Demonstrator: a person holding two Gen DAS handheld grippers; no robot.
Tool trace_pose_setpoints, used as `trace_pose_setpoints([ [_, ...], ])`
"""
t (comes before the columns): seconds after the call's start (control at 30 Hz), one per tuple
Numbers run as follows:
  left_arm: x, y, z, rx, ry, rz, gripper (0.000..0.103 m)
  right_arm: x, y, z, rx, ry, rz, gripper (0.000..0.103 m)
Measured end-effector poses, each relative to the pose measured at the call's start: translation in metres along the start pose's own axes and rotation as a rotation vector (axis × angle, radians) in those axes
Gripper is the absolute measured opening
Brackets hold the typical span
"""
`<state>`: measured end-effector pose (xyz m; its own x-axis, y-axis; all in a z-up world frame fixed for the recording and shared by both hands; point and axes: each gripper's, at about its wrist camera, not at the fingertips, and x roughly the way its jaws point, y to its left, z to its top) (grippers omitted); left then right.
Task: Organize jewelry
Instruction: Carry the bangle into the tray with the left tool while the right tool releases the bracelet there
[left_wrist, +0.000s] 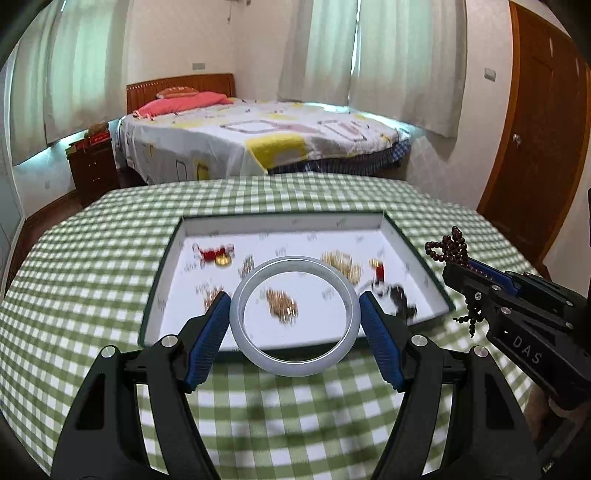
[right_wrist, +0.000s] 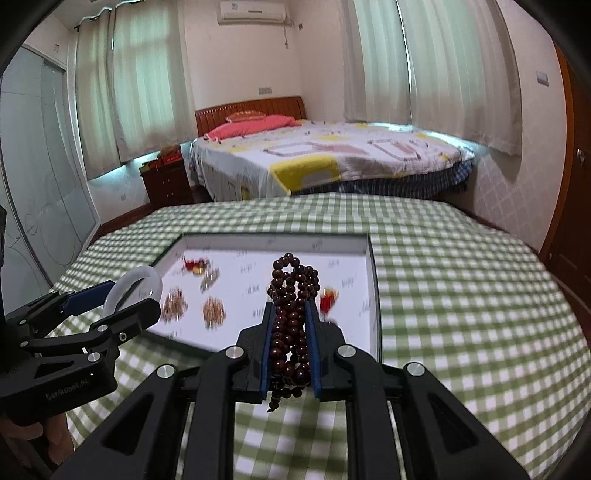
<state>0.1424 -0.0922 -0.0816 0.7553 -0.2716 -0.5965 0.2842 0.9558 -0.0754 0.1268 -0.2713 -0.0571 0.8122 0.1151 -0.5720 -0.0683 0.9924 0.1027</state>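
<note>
Green-checked tablecloth (left_wrist: 92, 258), bed (left_wrist: 258, 140), perhaps a nightstand (left_wrist: 92, 166) beside it.

bangle (left_wrist: 295, 317): glossy, translucent | beads (right_wrist: 291, 314): polished | tablecloth (left_wrist: 92, 258): checked cloth

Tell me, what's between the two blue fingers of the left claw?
A pale round bangle, pinched between the left claw's blue fingers. The left wrist view shows it best.
</note>
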Motion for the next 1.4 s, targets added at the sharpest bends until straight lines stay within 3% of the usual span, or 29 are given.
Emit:
trace_pose_setpoints([
  [0.27,0.016,0.003,0.035,-0.010,-0.067,0.022,0.069,0.024,-0.005,0.037,-0.018,-0.041,-0.001,0.017],
  [0.43,0.045,0.004,0.052,-0.006,-0.067,0.039,0.069,0.050,-0.012,0.057,-0.011,-0.039,0.005,0.017],
  [0.63,0.099,0.008,0.063,-0.012,0.037,0.037,0.069,0.093,-0.020,0.065,-0.020,0.030,0.012,0.017],
  [0.93,0.167,0.014,0.060,-0.010,0.218,0.045,0.069,0.158,-0.035,0.056,0.007,0.221,0.019,0.017],
  [1.4,0.197,0.011,0.058,0.007,0.337,0.063,0.069,0.192,-0.040,0.048,0.019,0.367,0.008,0.017],
])
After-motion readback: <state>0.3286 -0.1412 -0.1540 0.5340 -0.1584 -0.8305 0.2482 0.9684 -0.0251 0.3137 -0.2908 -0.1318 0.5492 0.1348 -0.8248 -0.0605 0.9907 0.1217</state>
